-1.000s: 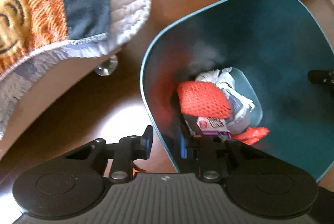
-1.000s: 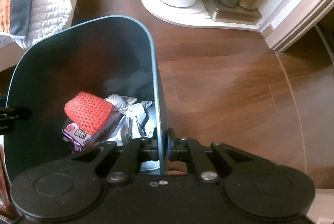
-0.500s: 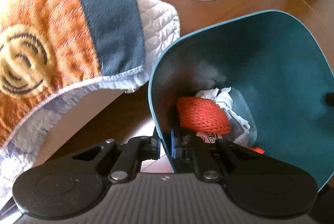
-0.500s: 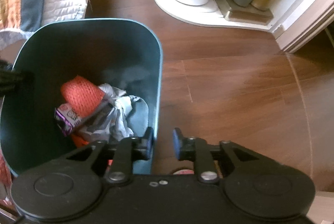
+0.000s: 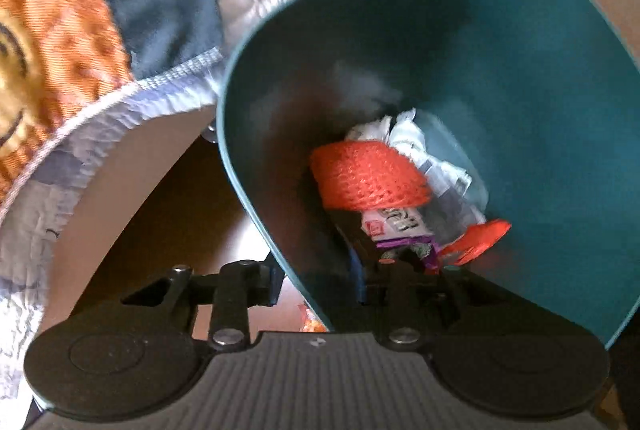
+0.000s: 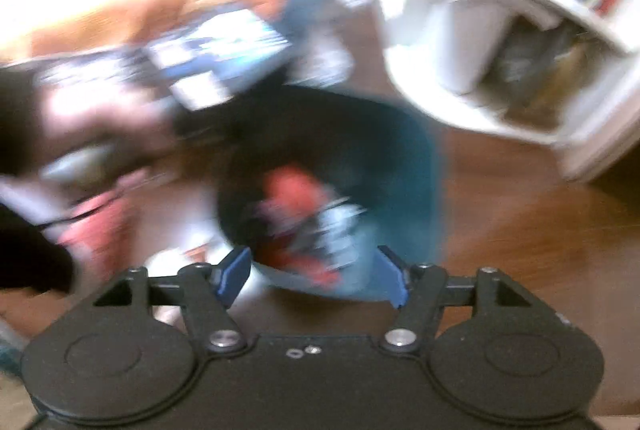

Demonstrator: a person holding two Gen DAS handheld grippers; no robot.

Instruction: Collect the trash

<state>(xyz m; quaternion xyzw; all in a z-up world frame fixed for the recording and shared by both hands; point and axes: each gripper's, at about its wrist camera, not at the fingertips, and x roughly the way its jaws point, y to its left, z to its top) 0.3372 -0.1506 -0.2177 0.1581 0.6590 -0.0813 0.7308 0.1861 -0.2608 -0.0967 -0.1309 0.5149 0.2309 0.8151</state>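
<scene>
I count the dark teal plastic bin with rounded corners (image 5: 500, 69) as already loaded: an orange foam fruit net (image 5: 368, 175), crumpled white paper (image 5: 412, 137), a purple-and-white printed wrapper (image 5: 394, 226) and a shiny orange-red wrapper (image 5: 478, 236) lie at its bottom, just ahead of my left tongs (image 5: 320, 280). Those tongs straddle the bin's near wall, one finger outside and one inside; they have just eased apart, and I judge the pads no longer press on the wall. My right tongs (image 6: 312, 278) have just swung open and hold nothing, with the bin ahead of them, badly blurred. A small orange scrap (image 5: 310, 322) shows on the brown wooden floor (image 5: 168, 213) close under the left tongs; I think that is still to be collected, though I cannot tell what it is.

Left of the left tongs, a quilted orange, blue and white blanket (image 5: 100, 9) overhangs a pale curved edge, close beside the bin's rim. Beyond the bin stands a white shelf unit (image 6: 500, 41). Open floor lies right of the right tongs.
</scene>
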